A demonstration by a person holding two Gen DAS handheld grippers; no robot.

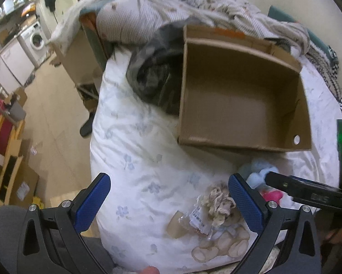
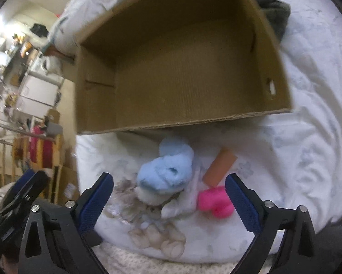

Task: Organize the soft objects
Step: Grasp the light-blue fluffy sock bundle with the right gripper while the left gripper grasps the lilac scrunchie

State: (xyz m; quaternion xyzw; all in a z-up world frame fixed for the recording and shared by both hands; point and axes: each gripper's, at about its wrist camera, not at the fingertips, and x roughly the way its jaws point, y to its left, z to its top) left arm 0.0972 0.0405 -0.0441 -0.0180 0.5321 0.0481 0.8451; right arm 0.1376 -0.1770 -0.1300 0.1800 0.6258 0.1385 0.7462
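An empty open cardboard box (image 1: 241,96) (image 2: 182,68) sits on the white floral bedcover. In front of it lie a light blue plush toy (image 2: 166,171) (image 1: 257,175), a pink soft toy (image 2: 214,202) (image 1: 272,195), an orange-brown cylinder (image 2: 220,167) and a crumpled beige cloth with a plastic packet (image 1: 218,201). My left gripper (image 1: 169,194) is open above the bed's near edge, with the beige cloth beside its right finger. My right gripper (image 2: 169,193) is open and empty, with the blue plush and the pink toy lying between its fingers' lines.
A dark grey garment (image 1: 152,73) lies left of the box, with heaped striped bedding (image 1: 161,13) behind it. The bed's left edge drops to a floor with cardboard boxes (image 1: 20,182) and a washing machine (image 1: 35,38). The right gripper's body (image 1: 307,191) shows at the right of the left wrist view.
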